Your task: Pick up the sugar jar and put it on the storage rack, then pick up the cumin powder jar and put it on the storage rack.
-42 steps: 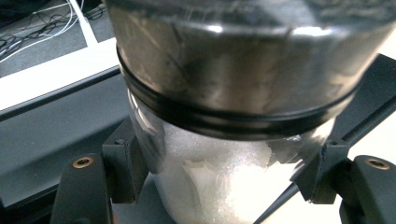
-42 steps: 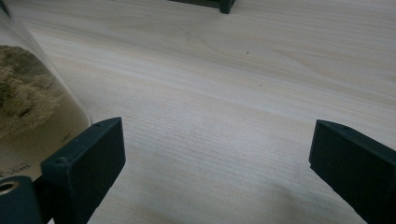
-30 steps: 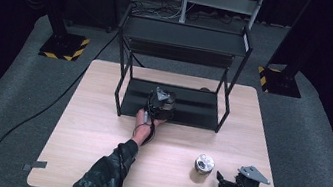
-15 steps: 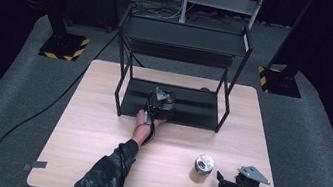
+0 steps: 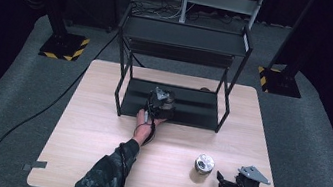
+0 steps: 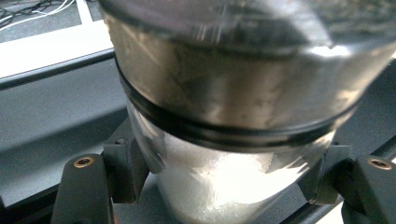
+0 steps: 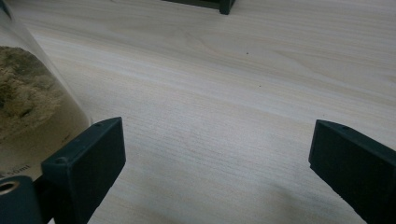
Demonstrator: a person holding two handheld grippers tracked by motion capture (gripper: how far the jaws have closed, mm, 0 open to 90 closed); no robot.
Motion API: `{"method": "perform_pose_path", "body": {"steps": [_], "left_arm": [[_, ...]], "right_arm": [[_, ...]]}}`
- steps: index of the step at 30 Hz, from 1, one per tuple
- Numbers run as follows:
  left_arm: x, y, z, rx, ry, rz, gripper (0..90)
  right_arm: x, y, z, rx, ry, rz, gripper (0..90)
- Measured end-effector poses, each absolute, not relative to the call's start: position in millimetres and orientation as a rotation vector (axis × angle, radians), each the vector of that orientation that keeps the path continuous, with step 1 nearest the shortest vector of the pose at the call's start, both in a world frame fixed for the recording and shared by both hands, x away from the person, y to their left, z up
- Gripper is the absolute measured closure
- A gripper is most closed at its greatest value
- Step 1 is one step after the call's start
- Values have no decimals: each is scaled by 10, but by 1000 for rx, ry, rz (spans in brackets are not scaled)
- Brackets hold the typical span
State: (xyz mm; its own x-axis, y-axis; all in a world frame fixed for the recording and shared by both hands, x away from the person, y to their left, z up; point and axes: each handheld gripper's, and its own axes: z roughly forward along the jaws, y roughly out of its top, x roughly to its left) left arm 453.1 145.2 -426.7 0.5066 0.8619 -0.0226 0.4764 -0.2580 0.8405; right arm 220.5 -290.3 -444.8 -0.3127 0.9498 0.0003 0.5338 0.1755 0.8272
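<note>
Two jars are seen: one [image 6: 224, 140] is clamped by the left hand-held gripper [image 5: 159, 101] on the rack's lower shelf [image 5: 192, 109]; another [image 5: 203, 166] stands on the desk [image 5: 98, 128], beside the wide-open right hand-held gripper [image 5: 222, 183].

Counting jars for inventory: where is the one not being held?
High view: the loose jar stands on the table's front right, just left of the open right tool.

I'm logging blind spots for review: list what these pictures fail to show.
- Left gripper view: jar too close; its top and base are cut off.
- High view: left gripper covers that jar.
- Right gripper view: second jar cut off by the edge; label unreadable.
</note>
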Motion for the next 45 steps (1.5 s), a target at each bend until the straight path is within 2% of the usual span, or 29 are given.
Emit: {"method": "perform_pose_path", "body": {"steps": [9, 13, 19, 32, 38, 42, 45], "left_arm": [[4676, 1570, -4063, 1984, 1142, 433, 54], [4644, 1611, -3958, 2020, 1149, 420, 2], [4466, 1712, -3861, 2103, 1102, 391, 0], [3693, 2055, -3976, 2186, 1034, 401, 1], [3406, 2154, -4071, 2180, 1069, 426, 1], [3119, 2184, -4171, 2155, 1097, 504, 1], [2959, 2211, -4218, 2157, 1112, 516, 0]], "right_arm": [[2211, -2909, -4446, 1397, 1927, 1022, 28], [2212, -2909, -4446, 1398, 1927, 1022, 28], [2208, -2911, -4447, 1399, 1925, 1024, 28], [2212, -2898, -4444, 1397, 1927, 1016, 28], [2211, -2892, -4442, 1392, 1930, 1012, 27], [2208, -2884, -4440, 1392, 1930, 1007, 27], [2207, -2882, -4440, 1388, 1934, 1005, 26]]}}
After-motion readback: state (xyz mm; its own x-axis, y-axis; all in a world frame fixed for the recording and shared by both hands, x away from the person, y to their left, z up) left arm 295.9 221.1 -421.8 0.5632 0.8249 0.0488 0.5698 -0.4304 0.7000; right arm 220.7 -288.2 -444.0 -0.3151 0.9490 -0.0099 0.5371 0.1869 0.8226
